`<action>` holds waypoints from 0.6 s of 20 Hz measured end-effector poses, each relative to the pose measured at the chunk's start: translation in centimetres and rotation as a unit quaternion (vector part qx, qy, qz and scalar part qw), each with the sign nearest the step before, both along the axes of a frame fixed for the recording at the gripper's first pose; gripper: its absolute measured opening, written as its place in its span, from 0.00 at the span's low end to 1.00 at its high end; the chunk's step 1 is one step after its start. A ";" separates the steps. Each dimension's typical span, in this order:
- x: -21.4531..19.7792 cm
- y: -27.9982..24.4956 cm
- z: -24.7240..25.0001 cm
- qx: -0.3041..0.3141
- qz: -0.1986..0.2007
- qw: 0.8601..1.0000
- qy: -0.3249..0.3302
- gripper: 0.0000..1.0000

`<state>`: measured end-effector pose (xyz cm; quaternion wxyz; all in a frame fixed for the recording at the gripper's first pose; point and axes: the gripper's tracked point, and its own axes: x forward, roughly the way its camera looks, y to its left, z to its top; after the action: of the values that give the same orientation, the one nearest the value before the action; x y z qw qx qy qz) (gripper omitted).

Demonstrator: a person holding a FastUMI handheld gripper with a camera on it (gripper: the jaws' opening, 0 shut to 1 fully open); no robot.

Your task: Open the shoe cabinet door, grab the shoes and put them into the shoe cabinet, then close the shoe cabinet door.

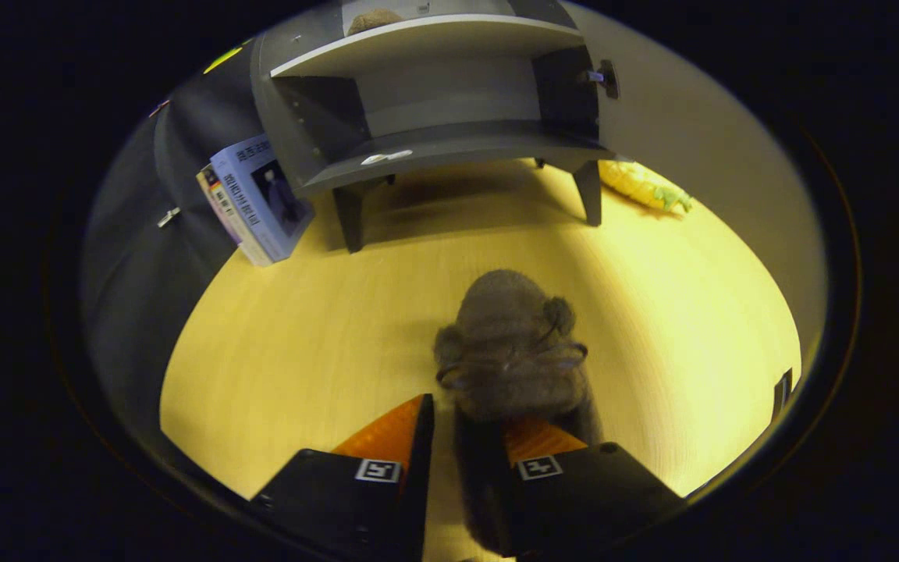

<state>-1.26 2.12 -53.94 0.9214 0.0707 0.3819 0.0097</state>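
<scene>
Gripper view: shoe [510, 351] toe toward cabinet [434, 101]

Hand-held gripper [461, 437]: two wedge fingers on black blocks, each w/ square b/w marker tag.

The claw [461, 425] grips the heel wall of a brown shoe [512, 343] before the open cabinet [434, 148]

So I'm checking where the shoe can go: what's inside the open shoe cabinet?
The shoe cabinet stands open with one bare lower compartment. A brown shoe-like thing sits on its upper shelf, partly cut off. The gripper grips the brown shoe on the floor.
</scene>
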 end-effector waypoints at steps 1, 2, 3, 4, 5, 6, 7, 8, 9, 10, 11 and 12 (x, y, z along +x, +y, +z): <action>0.5 0.1 0.0 0.009 -0.013 1.000 -0.011 0.30; 0.9 0.1 0.2 0.007 -0.021 1.000 -0.021 0.20; 1.1 0.0 0.5 -0.006 -0.020 0.999 -0.031 0.11; 1.2 -0.1 1.0 -0.021 -0.015 0.999 -0.043 0.11; 1.3 -0.2 1.8 -0.032 -0.009 0.998 -0.055 0.11; 1.4 0.1 2.7 -0.025 -0.005 0.998 -0.064 0.11; 1.4 0.3 3.6 -0.017 -0.004 0.998 -0.067 0.11; 1.3 0.1 4.6 -0.015 -0.006 0.997 -0.073 0.11; 1.4 -0.2 5.9 -0.015 -0.006 0.996 -0.083 0.11; 1.3 -0.5 7.6 -0.016 -0.004 0.995 -0.094 0.11; 1.3 -0.9 9.5 -0.018 0.000 0.994 -0.106 0.11; 1.3 -1.3 11.5 -0.020 0.001 0.993 -0.118 0.11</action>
<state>0.07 0.83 -42.47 0.9613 0.0502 0.2707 0.0110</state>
